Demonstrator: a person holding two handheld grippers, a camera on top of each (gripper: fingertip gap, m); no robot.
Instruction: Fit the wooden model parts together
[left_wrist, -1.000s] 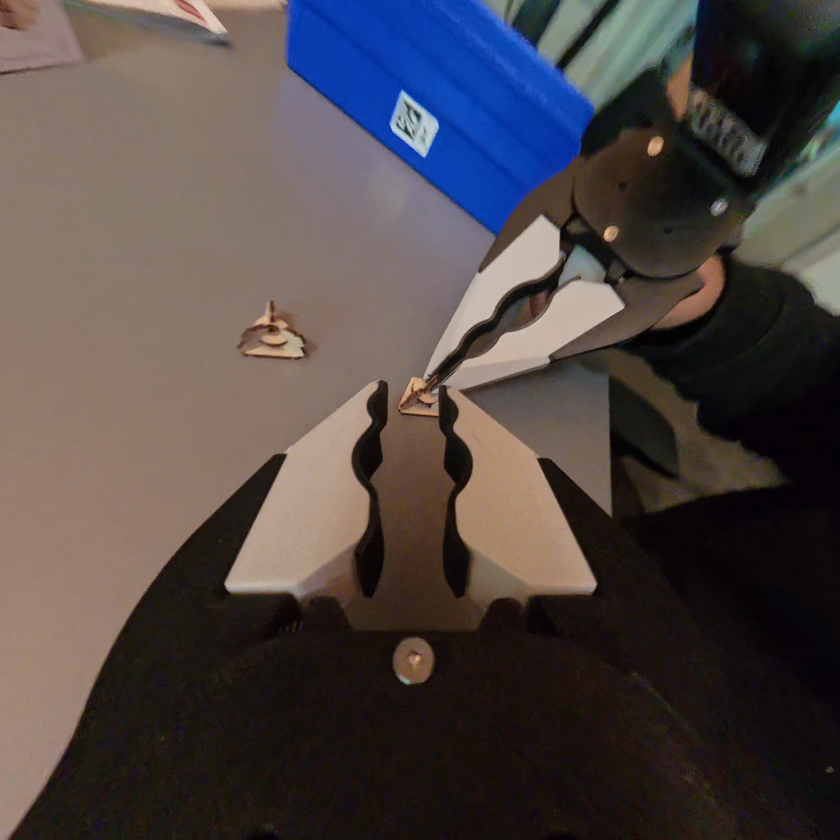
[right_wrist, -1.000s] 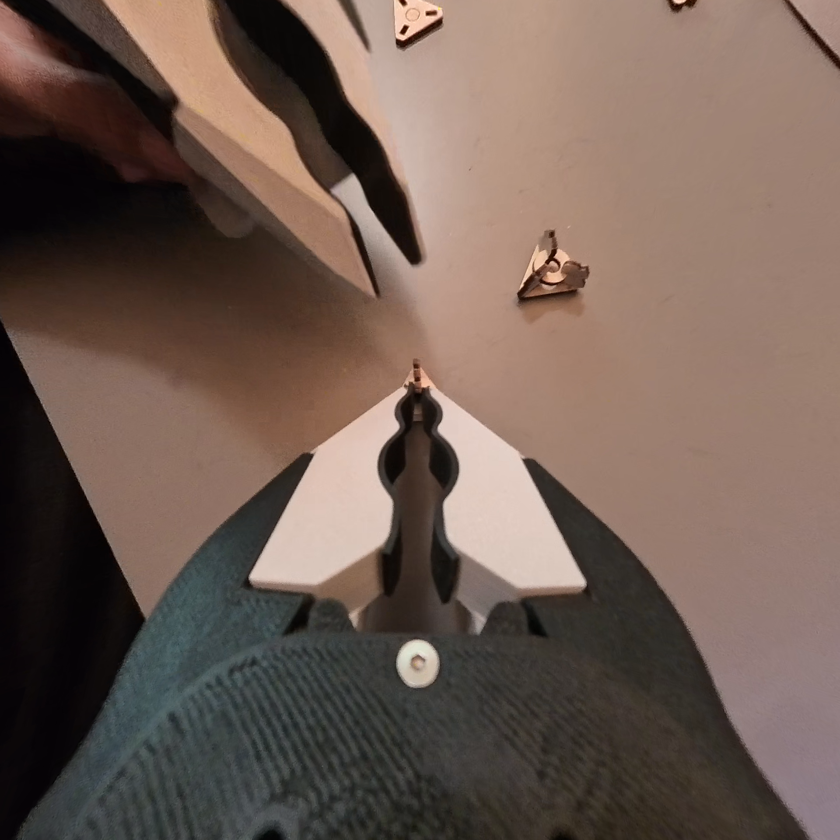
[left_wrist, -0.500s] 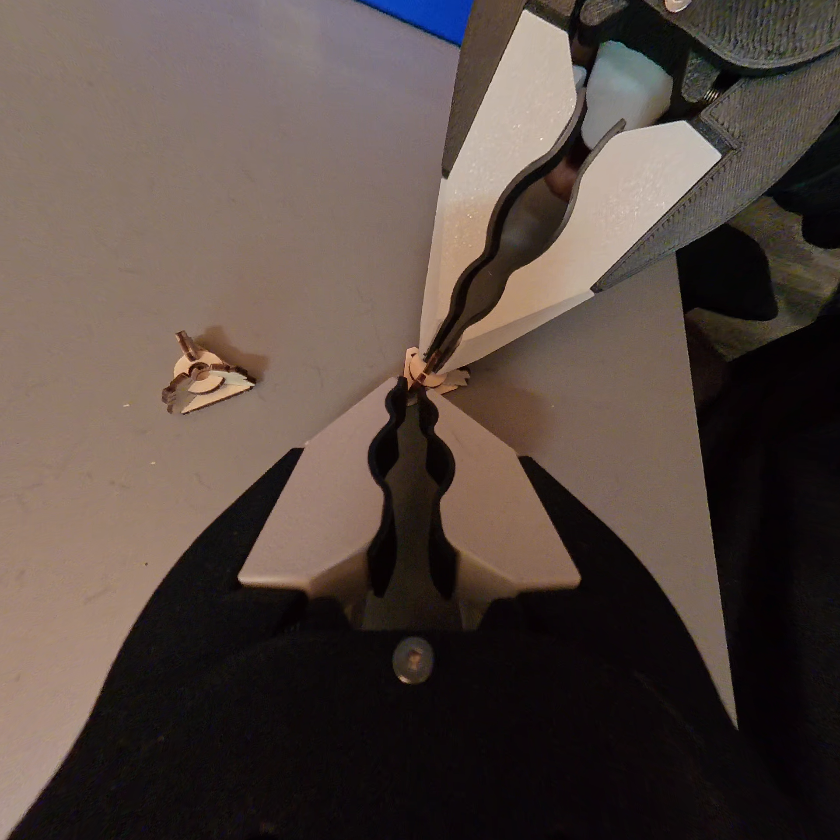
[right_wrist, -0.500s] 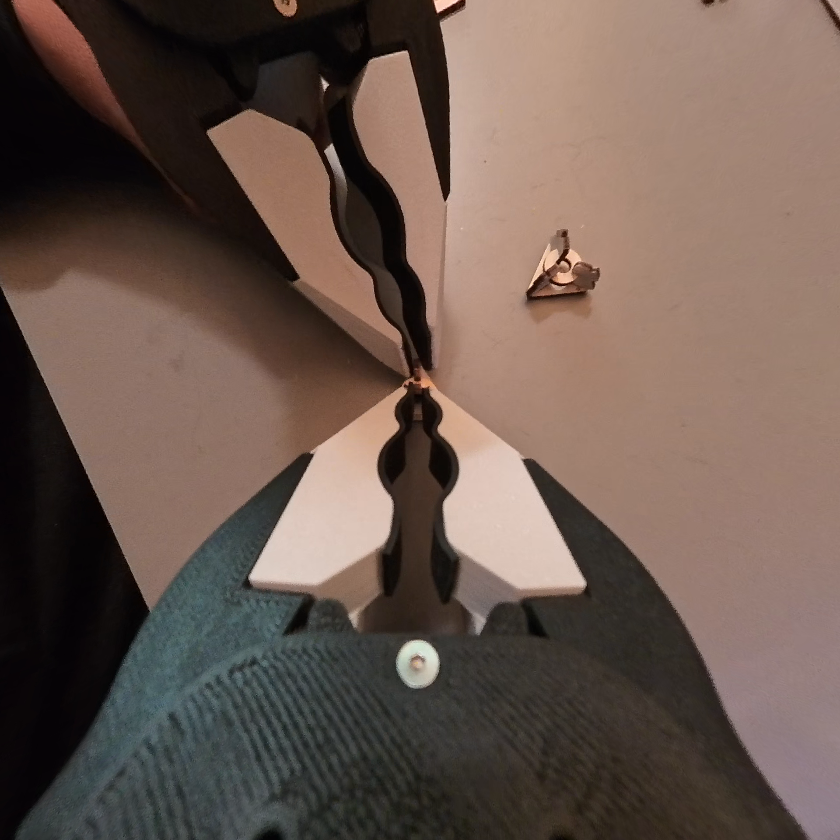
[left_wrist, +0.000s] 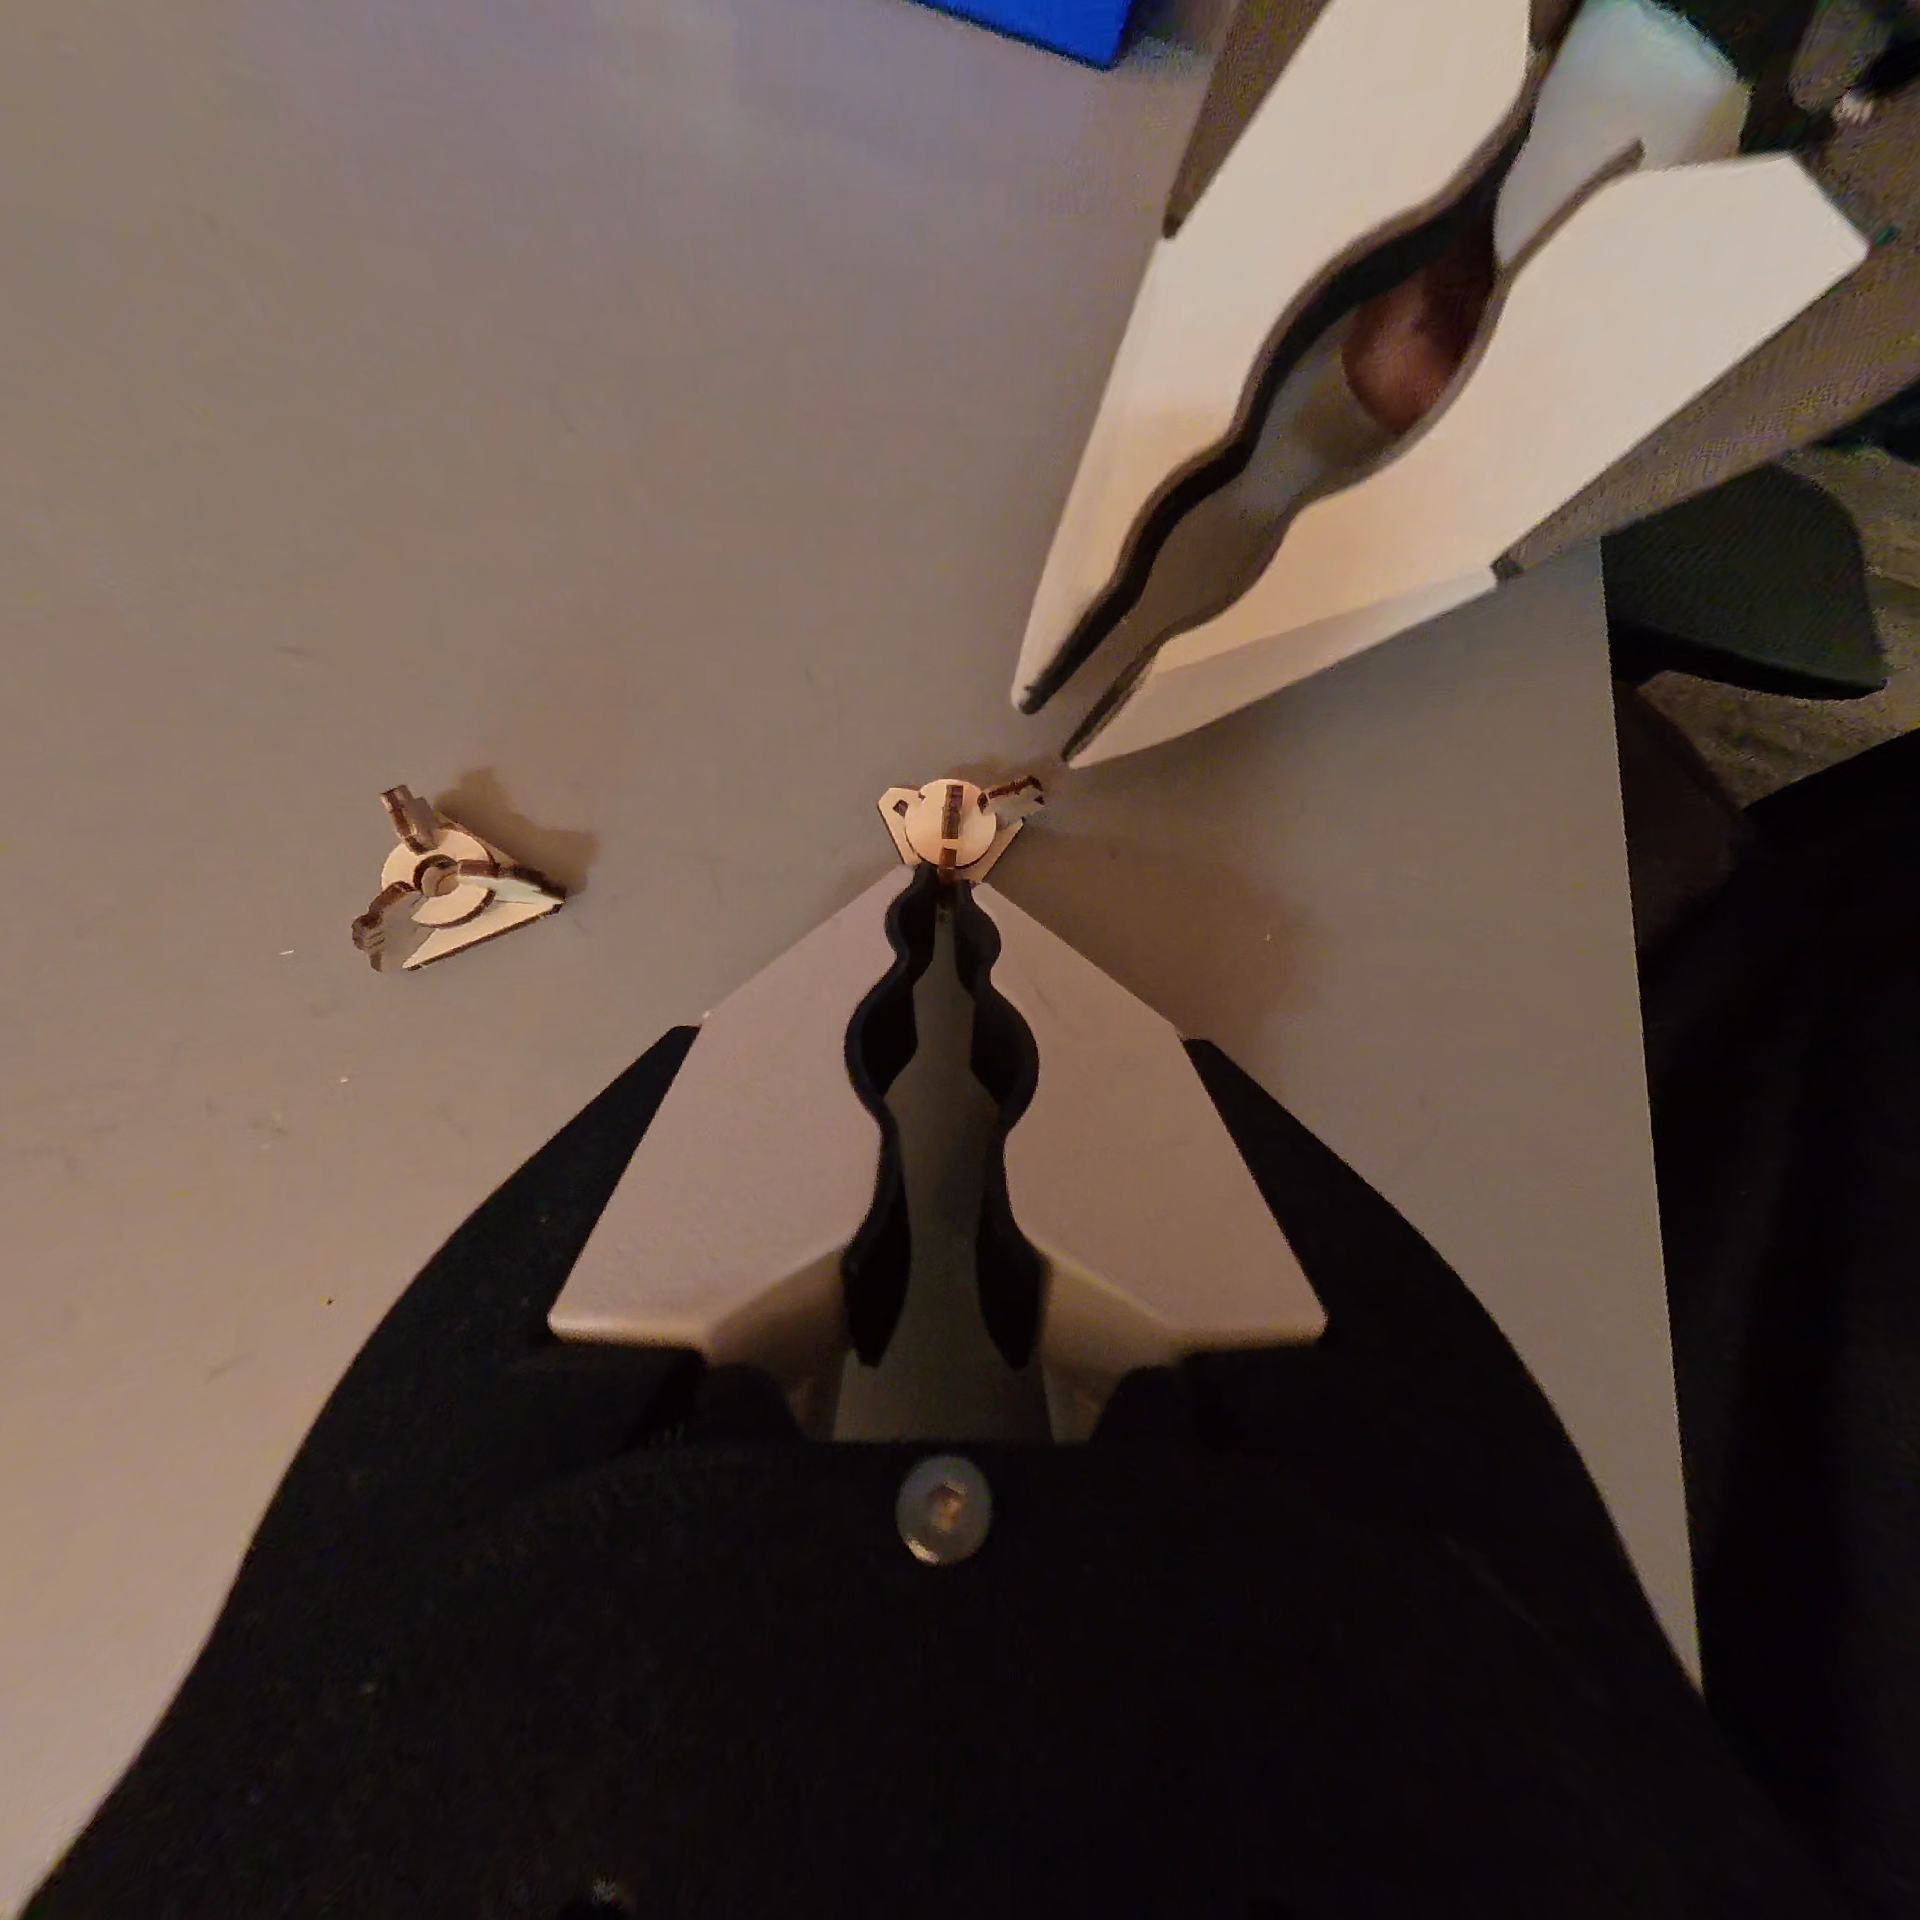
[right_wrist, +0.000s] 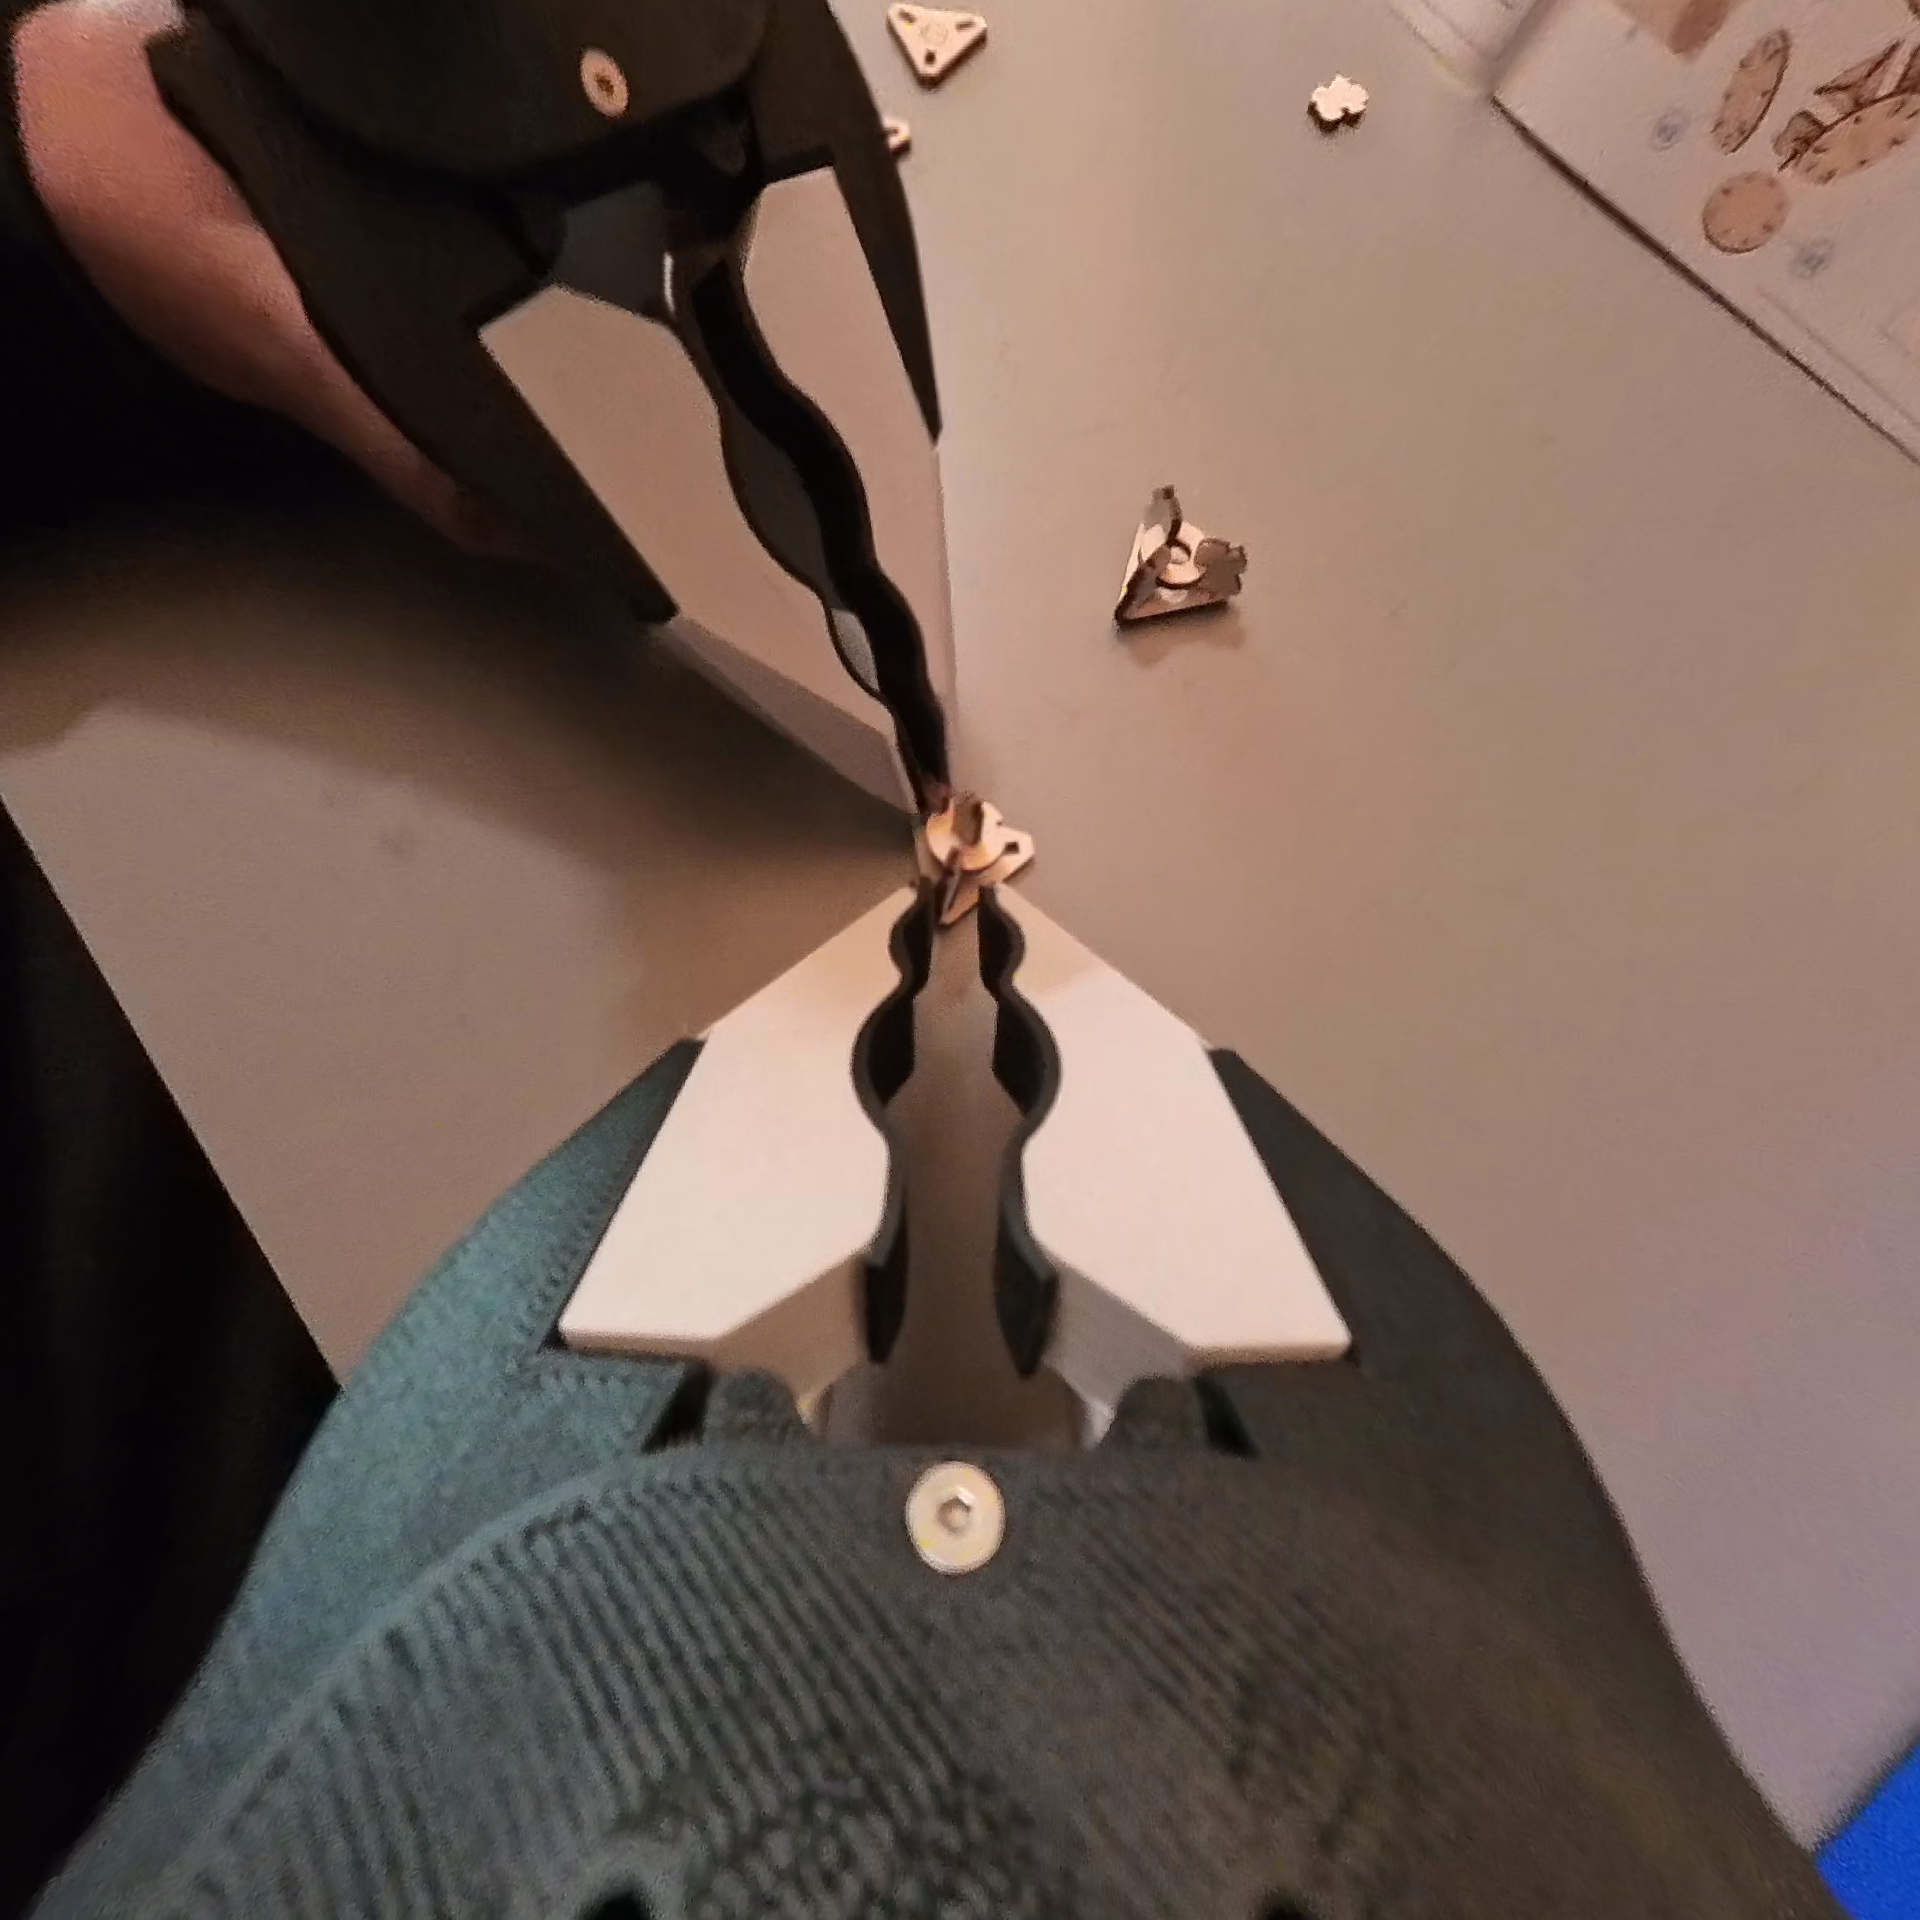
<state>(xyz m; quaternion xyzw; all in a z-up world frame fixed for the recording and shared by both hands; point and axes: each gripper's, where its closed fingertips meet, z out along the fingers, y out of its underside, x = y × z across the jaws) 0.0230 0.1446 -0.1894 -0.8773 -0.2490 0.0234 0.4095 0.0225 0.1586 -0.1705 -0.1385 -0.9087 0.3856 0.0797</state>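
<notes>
My left gripper is shut on a thin edge tab of a small wooden assembly, a triangular plate with a round disc on it, held just over the grey table. In the right wrist view the left gripper comes down from above, pinching the same assembly. My right gripper is slightly open. A small wooden tab of the assembly pokes toward its tips without being pressed. In the left wrist view the right gripper stands just clear of that tab.
A second wooden triangle assembly lies on the table to the left, and also shows in the right wrist view. Loose wooden pieces and a printed sheet lie farther off. A blue bin stands at the back. The table edge is close. Less than 4 cm separates the two grippers' tips.
My left gripper closed on the assembly's tab. My right gripper, shut on the piece before, has opened and drawn back a little from it.
</notes>
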